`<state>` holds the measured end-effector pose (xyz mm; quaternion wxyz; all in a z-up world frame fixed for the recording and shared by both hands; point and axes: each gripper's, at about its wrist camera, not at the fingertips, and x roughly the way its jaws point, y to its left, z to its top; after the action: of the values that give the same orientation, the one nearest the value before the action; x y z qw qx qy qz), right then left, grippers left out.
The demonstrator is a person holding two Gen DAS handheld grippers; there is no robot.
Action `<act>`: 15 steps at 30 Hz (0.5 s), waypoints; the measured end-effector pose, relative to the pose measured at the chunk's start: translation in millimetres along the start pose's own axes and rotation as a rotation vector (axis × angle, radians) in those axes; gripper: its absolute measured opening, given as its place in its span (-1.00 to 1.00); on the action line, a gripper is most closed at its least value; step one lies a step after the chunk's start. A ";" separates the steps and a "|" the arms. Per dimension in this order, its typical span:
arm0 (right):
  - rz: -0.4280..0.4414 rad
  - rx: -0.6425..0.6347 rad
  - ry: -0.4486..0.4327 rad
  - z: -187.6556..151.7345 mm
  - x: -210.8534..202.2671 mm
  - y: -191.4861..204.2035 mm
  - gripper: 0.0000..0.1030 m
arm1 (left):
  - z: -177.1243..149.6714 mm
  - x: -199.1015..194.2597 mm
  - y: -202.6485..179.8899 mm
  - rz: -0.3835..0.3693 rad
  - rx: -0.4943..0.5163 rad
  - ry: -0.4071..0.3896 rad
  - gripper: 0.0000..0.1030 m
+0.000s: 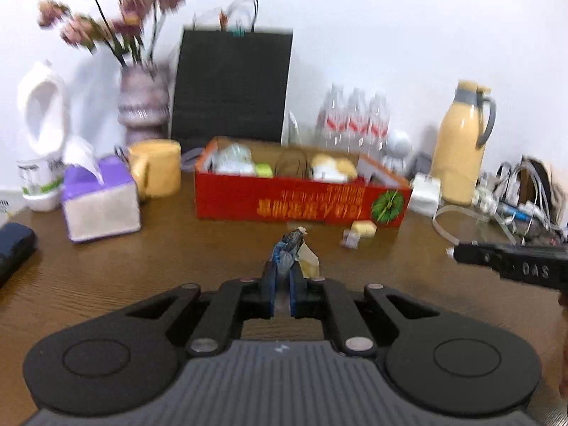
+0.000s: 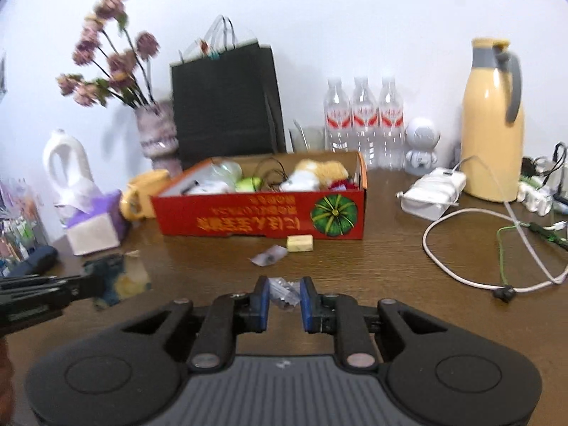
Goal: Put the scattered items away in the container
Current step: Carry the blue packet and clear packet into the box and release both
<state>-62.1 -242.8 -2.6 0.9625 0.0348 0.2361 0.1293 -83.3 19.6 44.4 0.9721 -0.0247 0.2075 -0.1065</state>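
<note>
The left gripper (image 1: 283, 285) is clenched on a crumpled blue packet (image 1: 289, 252), thin and light, likely slippery foil, best pinched across its bunched middle. Beside it, the right gripper (image 2: 284, 300) grips a small clear crinkly wrapper (image 2: 282, 293), soft and near weightless; blur hides what is inside. Ahead on the table (image 2: 372, 266) stands the red cardboard box (image 2: 262, 218), already holding a plush toy (image 2: 316, 174), a green ball and plastic bags. Just before its front wall lie a yellow bar (image 2: 300, 242) and a loose wrapper (image 2: 269, 255).
</note>
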 end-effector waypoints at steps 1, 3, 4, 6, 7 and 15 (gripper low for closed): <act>0.004 0.000 -0.020 -3.2 -9.7 4.2 -0.68 | -4.1 -9.9 -3.3 0.001 0.005 -0.031 -0.84; 0.015 -0.015 -0.064 -12.8 -29.9 15.0 -0.68 | -10.7 -25.8 -9.7 0.001 0.019 -0.073 -0.84; 0.010 -0.032 -0.079 -17.5 -37.8 20.5 -0.68 | -14.2 -34.0 -12.2 0.002 0.017 -0.091 -0.84; -0.017 -0.045 -0.093 -25.6 -50.3 29.9 -0.68 | -19.0 -47.8 -14.6 -0.016 0.002 -0.123 -0.84; -0.015 -0.033 -0.098 -28.5 -56.4 32.2 -0.68 | -20.6 -53.8 -16.0 -0.023 0.002 -0.139 -0.84; -0.006 -0.005 -0.146 -26.8 -81.3 35.1 -0.68 | -16.0 -69.3 -19.4 -0.022 0.036 -0.177 -0.84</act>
<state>-152.2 -230.4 14.3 0.9776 0.0411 0.1649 0.1242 -155.4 15.6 59.1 0.9857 -0.0187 0.1186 -0.1184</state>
